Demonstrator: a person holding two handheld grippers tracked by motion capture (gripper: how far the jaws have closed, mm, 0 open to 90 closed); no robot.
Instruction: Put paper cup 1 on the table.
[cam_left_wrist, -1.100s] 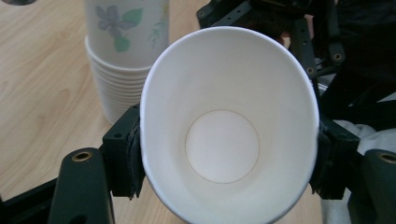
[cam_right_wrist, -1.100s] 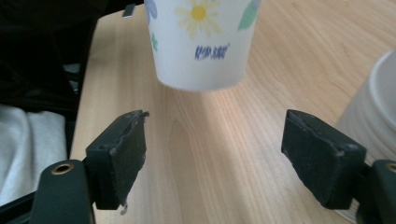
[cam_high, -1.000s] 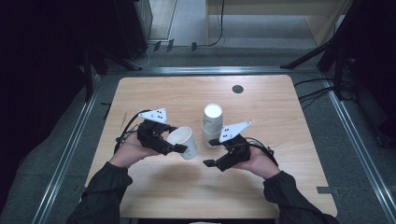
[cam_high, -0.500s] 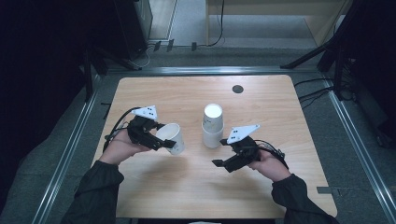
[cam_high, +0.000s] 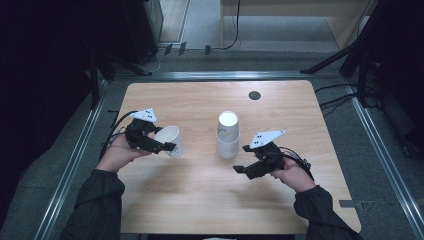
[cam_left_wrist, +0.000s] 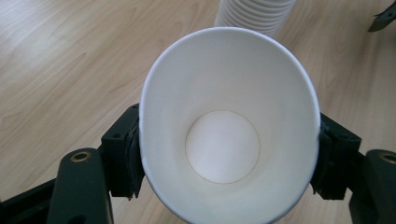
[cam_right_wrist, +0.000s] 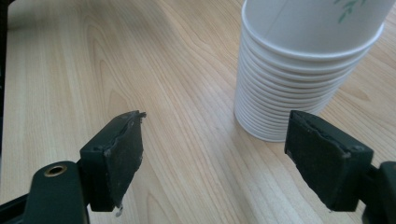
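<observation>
the left claw (cam_high: 169, 147) grips a single white paper cup (cam_high: 170, 140) over the left half of the wooden surface (cam_high: 200, 200), its pads clamped on opposite sides of the cup's wall. in the left gripper view the cup (cam_left_wrist: 229, 135) is squeezed so that its rim is an oval instead of a circle, and the open mouth faces straight back at the camera, with the round bottom showing deep inside. so the cup lies on its side in the grip: its long axis runs along the claw's own line, base away from the hand and mouth toward it. in the high view the mouth faces up and to the left and the base points toward the middle of the surface, where the stack of cups (cam_high: 228, 135) stands. that stack is upright with its mouths down, closed bottom on top, many rims layered at its foot, well apart from the held cup. the right claw (cam_high: 242, 159) is released and holds nothing; it sits low over the surface just to the right of the stack, and in the right gripper view its two black pads (cam_right_wrist: 122, 156) stand wide apart, with the stack (cam_right_wrist: 299, 70) ahead and toward the right pad, touching neither.
</observation>
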